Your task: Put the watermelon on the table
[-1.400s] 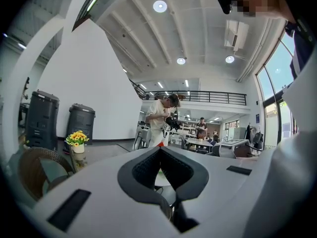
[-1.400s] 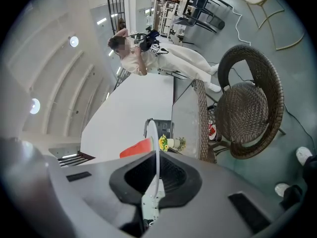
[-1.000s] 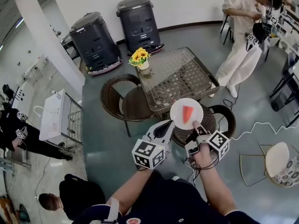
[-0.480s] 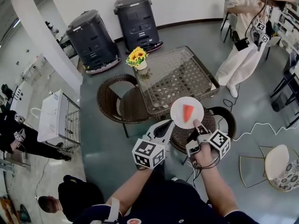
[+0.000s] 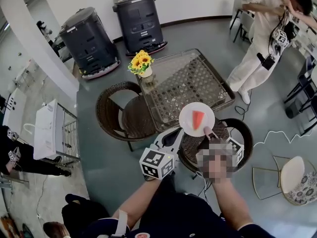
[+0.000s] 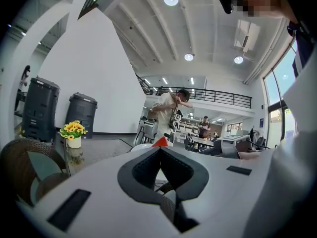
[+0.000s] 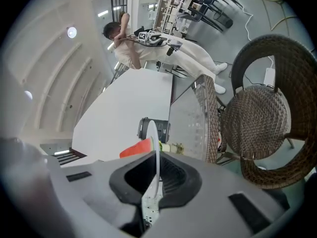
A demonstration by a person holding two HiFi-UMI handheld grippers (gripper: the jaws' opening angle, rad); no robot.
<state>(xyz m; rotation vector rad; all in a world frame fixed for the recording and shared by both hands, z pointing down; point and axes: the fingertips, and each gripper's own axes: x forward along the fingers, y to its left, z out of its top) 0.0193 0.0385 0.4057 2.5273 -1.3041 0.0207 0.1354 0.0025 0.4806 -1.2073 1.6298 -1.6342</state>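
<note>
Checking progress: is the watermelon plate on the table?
Off. The right gripper holds the plate by its rim, near the glass table.

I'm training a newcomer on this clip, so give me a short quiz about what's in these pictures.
1. What does the right gripper clamp? A) the plate B) a chair C) a bin
2. True or false: the watermelon lies on the plate.
3. Fill in: on the table stands a pot of yellow ____.
Key: 1 A; 2 true; 3 flowers.
</note>
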